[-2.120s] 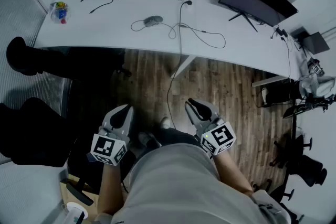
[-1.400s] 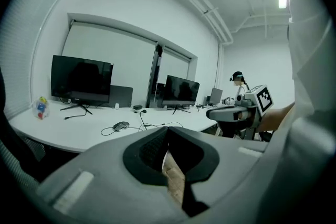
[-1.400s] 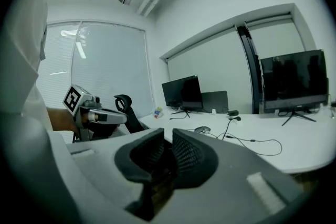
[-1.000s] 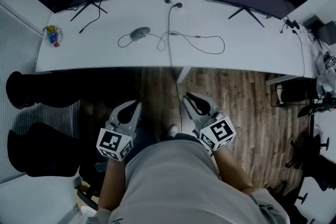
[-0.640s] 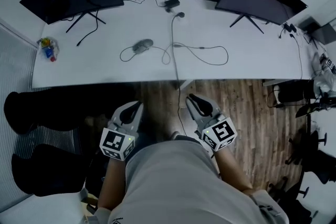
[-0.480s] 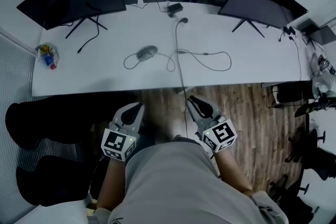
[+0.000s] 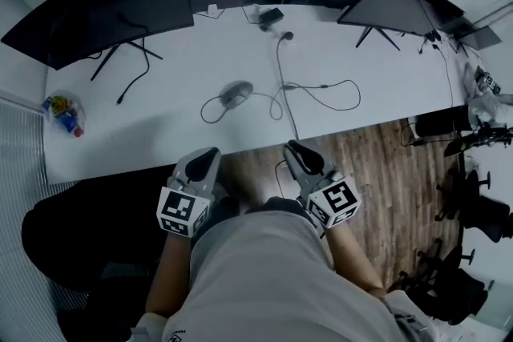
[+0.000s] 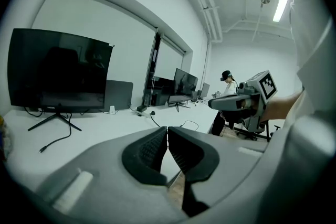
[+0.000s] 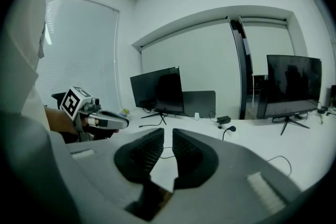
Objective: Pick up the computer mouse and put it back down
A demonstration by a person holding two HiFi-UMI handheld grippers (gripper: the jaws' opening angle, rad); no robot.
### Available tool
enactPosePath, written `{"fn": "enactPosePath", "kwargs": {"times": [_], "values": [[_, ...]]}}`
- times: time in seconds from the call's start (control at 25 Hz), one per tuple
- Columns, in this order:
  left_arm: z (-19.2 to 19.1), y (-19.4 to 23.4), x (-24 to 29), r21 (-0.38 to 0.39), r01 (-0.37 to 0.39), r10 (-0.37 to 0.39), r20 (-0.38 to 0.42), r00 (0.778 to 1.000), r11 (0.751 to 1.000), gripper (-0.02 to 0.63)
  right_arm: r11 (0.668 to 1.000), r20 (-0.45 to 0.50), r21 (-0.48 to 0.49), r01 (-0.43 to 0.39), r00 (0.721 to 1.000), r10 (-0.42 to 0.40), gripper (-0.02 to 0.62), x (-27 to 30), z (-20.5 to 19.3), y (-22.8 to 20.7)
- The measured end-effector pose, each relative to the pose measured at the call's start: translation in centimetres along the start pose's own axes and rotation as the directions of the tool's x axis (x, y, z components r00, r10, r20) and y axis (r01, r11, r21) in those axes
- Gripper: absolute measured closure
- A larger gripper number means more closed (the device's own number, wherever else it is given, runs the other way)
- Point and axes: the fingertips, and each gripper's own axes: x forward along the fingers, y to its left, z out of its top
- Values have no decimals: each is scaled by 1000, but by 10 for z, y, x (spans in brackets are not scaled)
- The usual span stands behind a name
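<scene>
Approach stage. Mouse (image 7: 235, 94) lies untouched on desk (image 7: 160, 132). Left gripper (image 7: 207, 154) jaws together, empty; right gripper (image 7: 293, 150) jaws slightly apart, empty. Next: reach forward, widen jaws, straddle mouse.

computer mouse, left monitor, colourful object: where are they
computer mouse (image 7: 235, 94): head view, top of its shell
left monitor (image 7: 104, 4): head view, middle of its screen
colourful object (image 7: 62, 110): head view, its middle

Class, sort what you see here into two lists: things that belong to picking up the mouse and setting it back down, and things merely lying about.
Belongs to the job: computer mouse, the white desk it lies on, left gripper, right gripper.

Just lying about: left monitor, right monitor, black adapter, loose black cable, bag of coloured bits at the desk's left end.
</scene>
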Motion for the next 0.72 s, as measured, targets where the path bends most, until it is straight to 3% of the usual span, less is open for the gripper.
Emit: {"fn": "enactPosePath", "kwargs": {"times": [0.4, 0.72], "values": [[-8, 45, 31, -1, 48, -48, -40, 998, 999, 596, 1000, -54, -6, 29, 998, -29, 543, 36, 4, 3], [-18, 60, 84, 42, 70, -65, -110, 992, 997, 595, 1000, -86, -15, 19, 996, -20, 543, 44, -1, -35]]}}
